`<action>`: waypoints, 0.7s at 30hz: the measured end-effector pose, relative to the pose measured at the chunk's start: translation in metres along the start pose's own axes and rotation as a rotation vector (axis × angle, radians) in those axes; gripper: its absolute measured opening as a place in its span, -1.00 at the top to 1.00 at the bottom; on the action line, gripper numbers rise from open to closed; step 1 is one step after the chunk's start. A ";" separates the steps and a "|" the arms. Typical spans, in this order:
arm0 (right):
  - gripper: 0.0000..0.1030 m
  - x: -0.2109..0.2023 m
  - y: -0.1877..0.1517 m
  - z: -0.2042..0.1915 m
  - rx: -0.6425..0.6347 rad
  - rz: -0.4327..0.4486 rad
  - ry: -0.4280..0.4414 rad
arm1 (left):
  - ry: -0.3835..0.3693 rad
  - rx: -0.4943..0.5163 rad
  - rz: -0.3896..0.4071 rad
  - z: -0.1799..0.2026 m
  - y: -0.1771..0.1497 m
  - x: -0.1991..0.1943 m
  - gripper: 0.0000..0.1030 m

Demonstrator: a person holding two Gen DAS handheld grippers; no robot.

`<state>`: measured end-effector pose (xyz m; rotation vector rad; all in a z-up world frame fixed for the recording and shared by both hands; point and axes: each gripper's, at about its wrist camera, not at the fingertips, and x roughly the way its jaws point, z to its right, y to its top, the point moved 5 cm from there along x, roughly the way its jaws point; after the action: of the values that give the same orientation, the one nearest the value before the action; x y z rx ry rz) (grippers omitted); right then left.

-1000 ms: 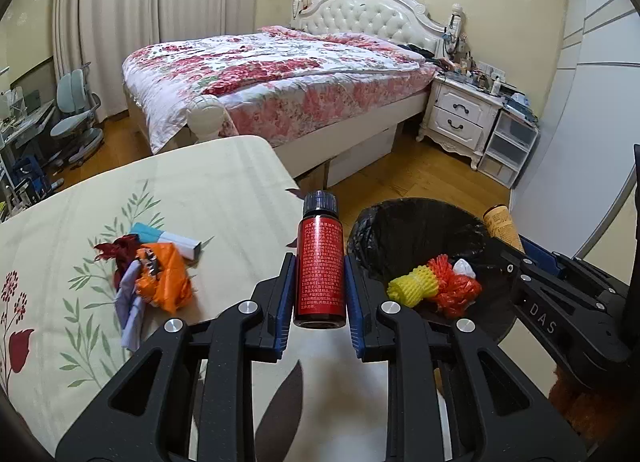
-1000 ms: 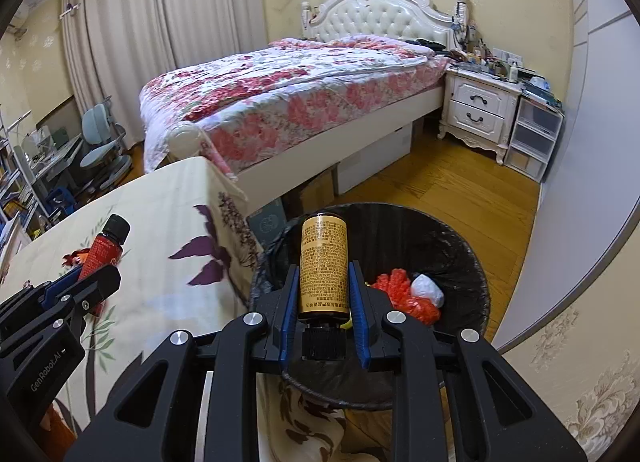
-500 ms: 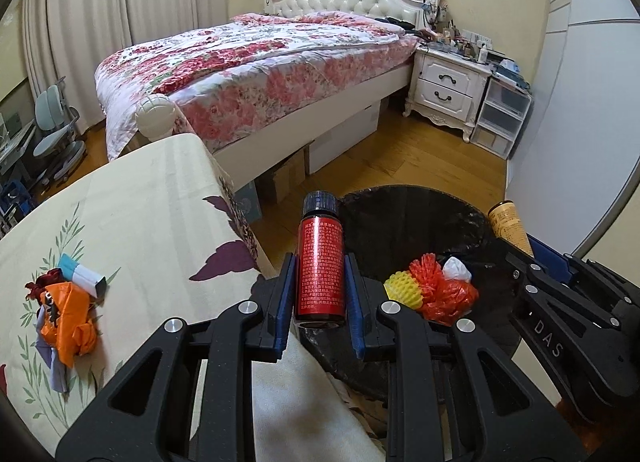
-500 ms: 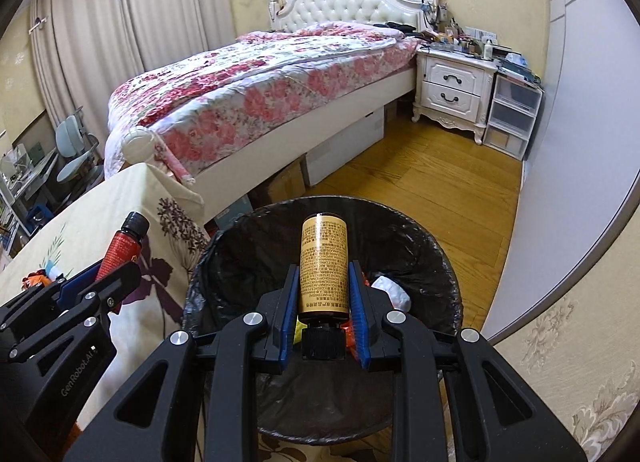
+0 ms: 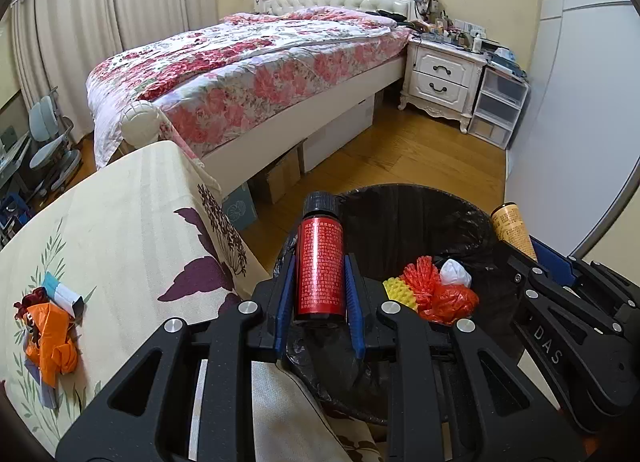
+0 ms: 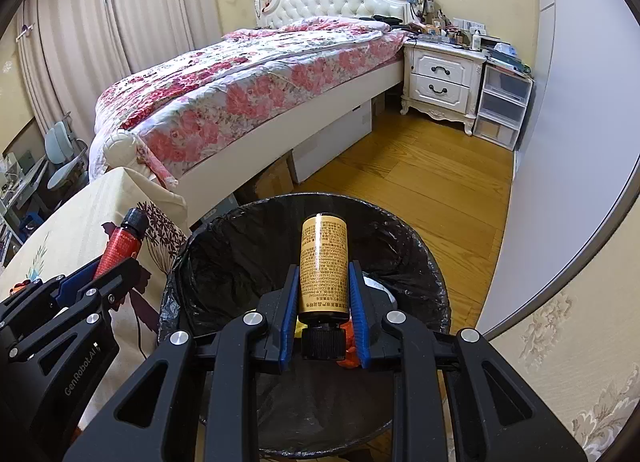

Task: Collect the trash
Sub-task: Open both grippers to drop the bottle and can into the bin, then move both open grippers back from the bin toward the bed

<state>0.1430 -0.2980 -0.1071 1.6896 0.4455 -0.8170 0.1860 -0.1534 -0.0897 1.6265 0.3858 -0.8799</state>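
My left gripper is shut on a red bottle with a black cap, held at the near-left rim of a black-lined trash bin. My right gripper is shut on a yellow-brown bottle, cap toward me, held over the bin. The bin holds red, yellow and white trash. The right gripper and its bottle show at the right of the left wrist view. The red bottle shows at the left of the right wrist view. Orange and blue wrappers lie on the table.
The table with a floral cloth stands left of the bin. A bed with a floral cover lies behind. A white nightstand and plastic drawers stand at the back right. Wooden floor lies beyond the bin.
Both grippers have moved right from the table toward the bin, bottles still held. The right gripper now hangs over the bin; the left has reached its rim.
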 end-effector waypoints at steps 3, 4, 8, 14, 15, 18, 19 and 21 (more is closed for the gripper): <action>0.43 -0.001 -0.001 0.002 0.005 0.000 0.001 | 0.002 0.000 -0.001 0.000 0.000 0.000 0.45; 0.38 -0.002 -0.001 0.002 0.007 0.003 -0.002 | 0.005 -0.002 -0.001 0.000 -0.001 -0.001 0.19; 0.21 -0.009 -0.002 0.004 0.003 0.017 -0.018 | 0.008 -0.011 0.013 -0.003 0.000 -0.005 -0.09; -0.10 -0.018 -0.001 0.005 0.000 0.033 -0.032 | 0.030 -0.019 0.035 -0.011 0.000 -0.016 -0.49; -0.15 -0.019 -0.001 0.004 -0.002 0.035 -0.035 | 0.037 -0.021 0.039 -0.013 -0.001 -0.018 -0.57; -0.21 -0.022 -0.003 0.000 -0.011 0.033 -0.035 | 0.048 -0.032 0.045 -0.021 -0.002 -0.025 -0.58; -0.23 -0.023 -0.004 -0.002 -0.014 0.032 -0.033 | 0.052 -0.036 0.046 -0.024 -0.004 -0.028 -0.58; -0.28 -0.025 -0.006 -0.006 -0.021 0.032 -0.029 | 0.061 -0.046 0.046 -0.031 -0.008 -0.033 -0.58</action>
<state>0.1237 -0.2871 -0.0925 1.6593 0.4045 -0.8101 0.1692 -0.1154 -0.0702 1.6163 0.4065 -0.7831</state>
